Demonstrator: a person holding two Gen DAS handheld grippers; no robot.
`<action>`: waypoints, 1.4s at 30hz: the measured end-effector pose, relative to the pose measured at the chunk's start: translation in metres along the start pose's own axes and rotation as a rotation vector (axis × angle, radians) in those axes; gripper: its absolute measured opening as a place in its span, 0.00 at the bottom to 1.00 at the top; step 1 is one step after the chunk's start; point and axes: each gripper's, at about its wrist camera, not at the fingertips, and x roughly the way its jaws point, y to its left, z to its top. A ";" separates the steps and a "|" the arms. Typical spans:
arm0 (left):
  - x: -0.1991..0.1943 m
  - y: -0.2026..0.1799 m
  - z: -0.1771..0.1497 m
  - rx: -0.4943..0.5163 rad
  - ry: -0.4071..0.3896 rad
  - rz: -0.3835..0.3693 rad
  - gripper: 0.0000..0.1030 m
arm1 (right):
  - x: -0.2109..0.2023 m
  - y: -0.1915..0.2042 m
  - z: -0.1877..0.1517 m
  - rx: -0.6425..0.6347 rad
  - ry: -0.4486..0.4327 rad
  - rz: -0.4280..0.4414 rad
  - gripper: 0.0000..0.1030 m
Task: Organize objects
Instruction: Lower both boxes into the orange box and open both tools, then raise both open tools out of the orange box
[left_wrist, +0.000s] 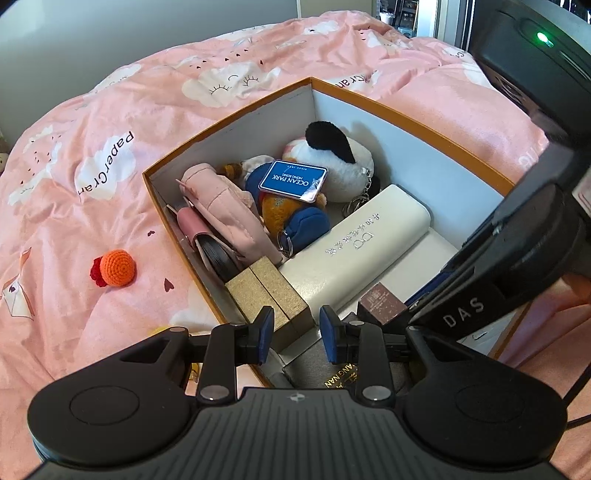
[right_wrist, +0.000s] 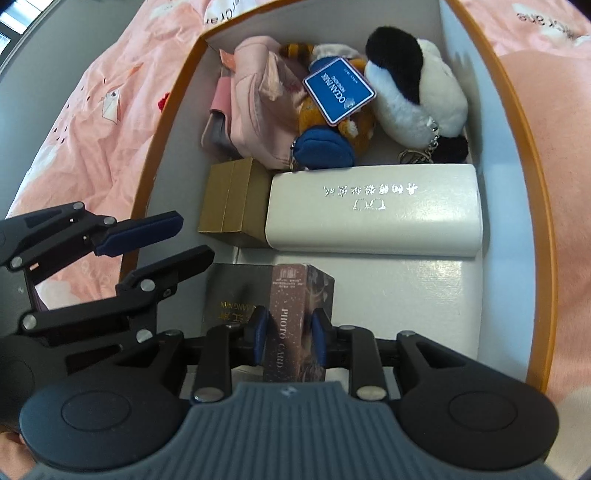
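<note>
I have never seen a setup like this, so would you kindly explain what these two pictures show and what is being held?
A person holds two hand-operated grippers, each with a fisheye camera looking along its fingers. The left camera shows the left gripper, open and empty, above an orange box on a pink bedspread. The right camera shows the right gripper with a brown photo card box between its pads; whether they still press it is unclear. The orange box contains a white case, a gold box, a pink pouch and plush toys. An orange crochet ball lies on the bedspread.
</note>
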 end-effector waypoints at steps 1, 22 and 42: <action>0.000 0.001 0.000 -0.003 0.000 -0.002 0.34 | 0.000 0.001 0.002 -0.011 0.008 -0.011 0.33; -0.001 0.006 -0.005 -0.025 -0.024 -0.056 0.36 | 0.027 0.037 0.015 -0.522 0.255 -0.246 0.73; 0.000 0.021 -0.007 -0.080 -0.051 -0.140 0.37 | 0.044 0.012 0.027 -0.426 0.404 -0.202 0.68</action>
